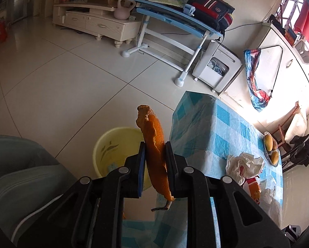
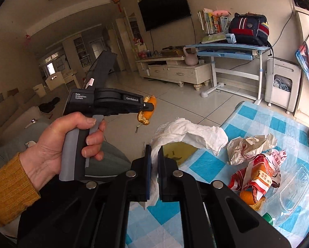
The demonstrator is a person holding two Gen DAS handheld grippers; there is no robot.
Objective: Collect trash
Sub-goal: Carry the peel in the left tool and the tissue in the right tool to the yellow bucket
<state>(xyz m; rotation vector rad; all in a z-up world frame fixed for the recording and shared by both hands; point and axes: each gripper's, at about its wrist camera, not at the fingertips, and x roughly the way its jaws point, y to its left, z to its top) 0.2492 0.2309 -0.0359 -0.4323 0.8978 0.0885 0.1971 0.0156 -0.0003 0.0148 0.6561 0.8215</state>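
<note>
Above the yellow bin (image 1: 121, 150) beside the table (image 1: 212, 128), your left tongs (image 1: 154, 157) grip an orange peel (image 1: 154, 142); your right tongs (image 2: 153, 161) pinch a white tissue (image 2: 187, 132). Centre each over the bin's mouth before releasing.

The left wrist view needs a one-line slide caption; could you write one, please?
Left gripper shut on orange peel, yellow bin on the floor beyond.

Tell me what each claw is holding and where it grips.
The left claw pinches the orange peel across its middle. The right claw clamps the white tissue at one edge.
</note>
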